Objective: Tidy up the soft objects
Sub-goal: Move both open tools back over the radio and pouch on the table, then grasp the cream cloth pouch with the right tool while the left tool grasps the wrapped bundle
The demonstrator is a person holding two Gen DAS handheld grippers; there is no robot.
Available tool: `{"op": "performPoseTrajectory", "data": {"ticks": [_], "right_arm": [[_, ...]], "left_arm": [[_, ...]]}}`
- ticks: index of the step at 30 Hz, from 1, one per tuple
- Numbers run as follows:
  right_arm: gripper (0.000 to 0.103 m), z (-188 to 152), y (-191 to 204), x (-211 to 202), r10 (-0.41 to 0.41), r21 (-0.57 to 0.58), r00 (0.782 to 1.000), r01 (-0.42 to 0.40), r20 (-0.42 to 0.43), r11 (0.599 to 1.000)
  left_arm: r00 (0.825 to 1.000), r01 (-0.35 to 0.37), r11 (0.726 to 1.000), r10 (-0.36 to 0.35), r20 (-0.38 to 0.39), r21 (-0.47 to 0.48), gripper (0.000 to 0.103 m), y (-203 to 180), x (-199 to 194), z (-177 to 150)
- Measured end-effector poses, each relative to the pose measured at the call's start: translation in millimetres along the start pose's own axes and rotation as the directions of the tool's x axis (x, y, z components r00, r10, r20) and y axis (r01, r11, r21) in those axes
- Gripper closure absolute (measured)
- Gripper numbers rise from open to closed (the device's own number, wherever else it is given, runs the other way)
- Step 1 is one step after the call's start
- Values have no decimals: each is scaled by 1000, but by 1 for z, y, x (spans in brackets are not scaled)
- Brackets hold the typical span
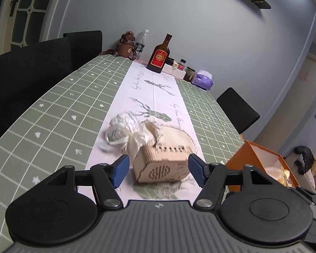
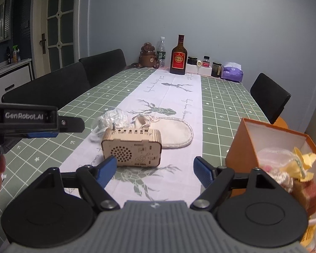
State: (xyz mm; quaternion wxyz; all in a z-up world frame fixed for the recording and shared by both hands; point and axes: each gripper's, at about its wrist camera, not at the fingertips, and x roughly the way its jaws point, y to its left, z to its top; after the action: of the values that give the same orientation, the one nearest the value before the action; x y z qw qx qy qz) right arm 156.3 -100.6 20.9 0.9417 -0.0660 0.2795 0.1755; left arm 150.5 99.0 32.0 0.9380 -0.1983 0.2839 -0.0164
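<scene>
A cream slipper lies on the white table runner behind a wooden radio box. A crumpled white plastic bag lies left of the slipper. In the left wrist view the bag, slipper and radio sit just ahead. My left gripper is open, its blue pads on either side of the radio, apart from it. It also shows in the right wrist view. My right gripper is open and empty in front of the radio. An orange box at right holds soft items.
A brown bottle, water bottle, bear-shaped flask, small jars and a purple tissue pack stand at the table's far end. Black chairs line the left side; another chair is at right.
</scene>
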Motion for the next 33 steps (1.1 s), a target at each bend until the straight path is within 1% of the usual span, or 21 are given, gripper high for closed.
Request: {"op": "performPoseTrajectory", "data": {"ticks": [1,2,6,10,14,15,17,20,22,23,24,26,30,33], "right_arm": [[24,5,-1,2,2,-1,1000,-2,-5,1000],[24,10,-1,5,5,-3,1000,-5,-15,1000],[24,32,-3,21,14,-24,999,-15,-47,1000],[24,52,-6,41,31,-25,996,-33,-81,999],[32,74,-16,71,64,13,988,-62,-143,998],[33,78,-19,79,70,22,985,-67,-161,998],[33,86,-24,93,67,39,981,-60,-184,997],[35,93,-32,113,76,57,974,-65,-211,996],[41,97,-35,126,83,71,970,-69,-228,995],[47,99,-36,133,88,72,967,-72,-238,995],[48,100,-36,139,91,73,965,-75,-246,994],[49,100,-36,152,96,71,961,-80,-259,994],[49,98,-35,175,104,70,951,-87,-291,994],[49,97,-35,188,88,62,949,-72,-304,995]], "left_arm": [[1000,-15,1000,15,-9,0,21,-1,5,5],[999,-35,999,35,-28,-3,20,-2,11,12],[994,-70,997,67,-91,-39,20,0,36,30],[986,-109,993,103,-133,-37,20,3,57,45],[972,-135,989,120,-204,-62,20,9,80,61],[969,-141,987,121,-216,-75,20,12,85,64],[961,-136,982,99,-258,-129,20,22,99,70],[941,-138,965,57,-332,-224,20,36,121,72],[932,-137,960,42,-360,-244,20,39,133,71],[929,-132,958,31,-369,-253,20,39,139,70],[924,-138,954,27,-381,-265,20,39,145,69],[914,-152,945,23,-404,-289,20,41,157,65],[904,-171,925,10,-428,-340,20,48,176,59],[896,-184,917,9,-443,-355,21,50,189,55]]}}
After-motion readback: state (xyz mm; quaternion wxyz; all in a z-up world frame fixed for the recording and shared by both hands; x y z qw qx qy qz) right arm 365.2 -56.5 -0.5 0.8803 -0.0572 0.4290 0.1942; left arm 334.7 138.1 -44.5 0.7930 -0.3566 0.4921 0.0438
